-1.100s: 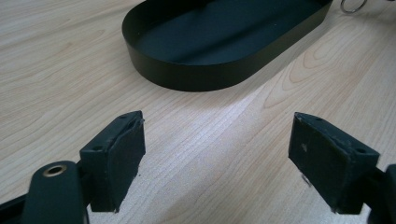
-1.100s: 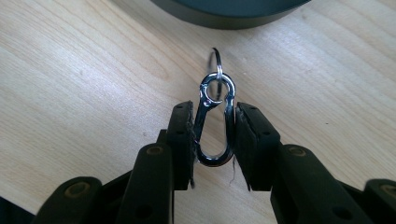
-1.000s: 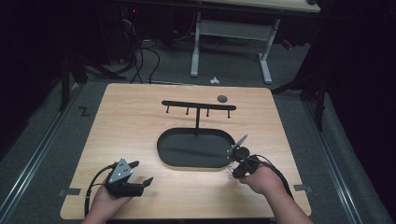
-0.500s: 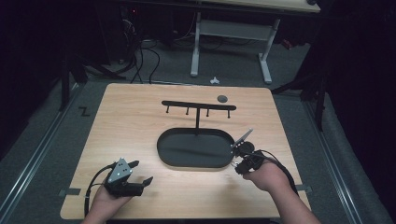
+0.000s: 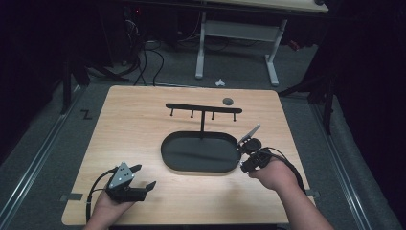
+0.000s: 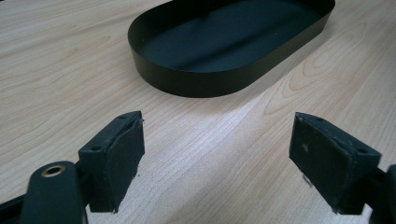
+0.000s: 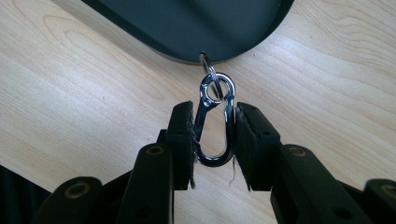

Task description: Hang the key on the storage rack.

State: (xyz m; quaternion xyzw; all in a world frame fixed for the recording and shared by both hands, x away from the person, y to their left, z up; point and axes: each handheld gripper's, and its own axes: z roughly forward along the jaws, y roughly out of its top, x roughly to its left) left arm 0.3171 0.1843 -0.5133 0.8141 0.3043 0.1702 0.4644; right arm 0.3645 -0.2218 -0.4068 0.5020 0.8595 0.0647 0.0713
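A silver carabiner (image 7: 214, 126) with a small key ring (image 7: 208, 70) on its top end hangs between the pads of my right gripper (image 7: 214, 140), which is shut on its two long sides. In the high view my right gripper (image 5: 245, 149) is held above the table at the right end of the black oval tray (image 5: 191, 153). My left gripper (image 5: 143, 176) rests near the table's front left, jaws wide open with nothing between them. In the left gripper view my left gripper (image 6: 215, 154) faces the tray (image 6: 201, 79) over bare wood.
A black T-shaped rack (image 5: 203, 109) with several small hooks stands just behind the tray. A small dark disc (image 5: 228, 101) lies near the table's far edge. The tray (image 7: 187, 28) has low upright walls. Cables and table legs are on the floor beyond.
My right gripper has risen a little with the carabiner in it, drifting away from the front edge. The left gripper has stayed where it was.
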